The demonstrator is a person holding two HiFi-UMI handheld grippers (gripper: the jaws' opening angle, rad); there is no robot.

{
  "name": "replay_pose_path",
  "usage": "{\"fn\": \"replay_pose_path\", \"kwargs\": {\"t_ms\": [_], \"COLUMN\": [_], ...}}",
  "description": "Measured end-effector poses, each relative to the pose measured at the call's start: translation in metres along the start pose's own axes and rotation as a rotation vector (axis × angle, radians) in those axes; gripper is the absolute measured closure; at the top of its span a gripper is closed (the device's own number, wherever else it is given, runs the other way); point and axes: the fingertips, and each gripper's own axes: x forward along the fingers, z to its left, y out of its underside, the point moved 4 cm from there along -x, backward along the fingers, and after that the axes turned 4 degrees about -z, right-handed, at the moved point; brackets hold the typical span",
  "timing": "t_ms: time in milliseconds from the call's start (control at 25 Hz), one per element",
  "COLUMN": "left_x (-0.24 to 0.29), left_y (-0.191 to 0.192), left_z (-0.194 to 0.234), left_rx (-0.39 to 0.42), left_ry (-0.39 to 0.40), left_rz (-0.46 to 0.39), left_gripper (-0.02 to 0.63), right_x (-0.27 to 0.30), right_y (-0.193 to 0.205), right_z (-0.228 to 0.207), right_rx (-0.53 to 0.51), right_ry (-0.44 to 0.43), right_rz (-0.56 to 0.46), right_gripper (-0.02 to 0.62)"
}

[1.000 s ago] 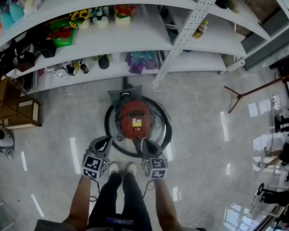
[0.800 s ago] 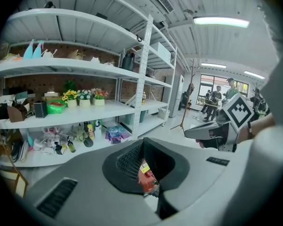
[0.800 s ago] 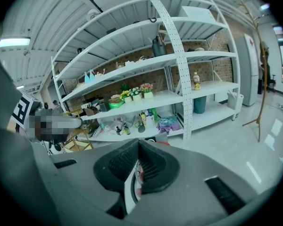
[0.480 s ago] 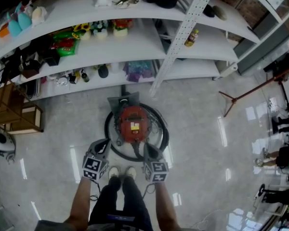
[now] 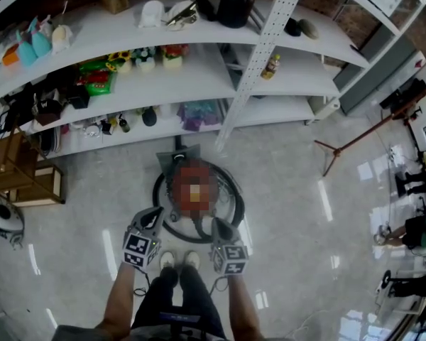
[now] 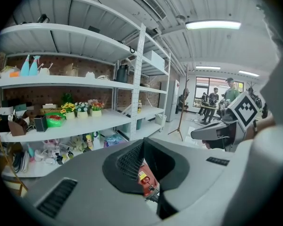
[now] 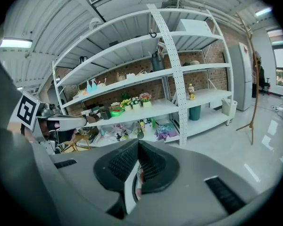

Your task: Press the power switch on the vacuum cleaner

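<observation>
The vacuum cleaner is a red canister on the floor just ahead of the person's feet, ringed by its black hose; a mosaic patch hides its top in the head view. My left gripper hovers at its near left and my right gripper at its near right, both above the hose ring. In the left gripper view the left gripper has its jaw tips together, and a sliver of the red vacuum cleaner shows below them. The right gripper is likewise shut and holds nothing.
White shelving with flowers, bottles and toys stands right behind the vacuum. A wooden crate and a small round white machine sit at left. A tripod stand leans at right. The person's shoes are just behind the hose.
The head view has tilted up, so more of the upper shelves shows and the vacuum sits slightly lower in frame. Both grippers have stayed beside the vacuum, shut.
</observation>
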Motion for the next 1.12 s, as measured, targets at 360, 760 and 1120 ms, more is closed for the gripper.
{"fn": "replay_pose_path", "kwargs": {"t_ms": [360, 760, 1120], "left_x": [-0.02, -0.048, -0.065], "left_y": [-0.032, -0.084, -0.129], "left_z": [-0.016, -0.03, -0.035], "left_rx": [0.017, 0.051, 0.104], "left_ry": [0.032, 0.053, 0.048], "left_rz": [-0.019, -0.084, -0.161], "left_gripper": [0.598, 0.598, 0.598], "right_x": [-0.03, -0.061, -0.09], "right_y": [-0.033, -0.079, -0.113], "right_z": [0.017, 0.041, 0.051], "right_rx": [-0.006, -0.006, -0.033], "right_ry": [0.013, -0.002, 0.012], "right_rz": [-0.042, -0.116, -0.184], "right_gripper": [0.584, 0.584, 0.584]}}
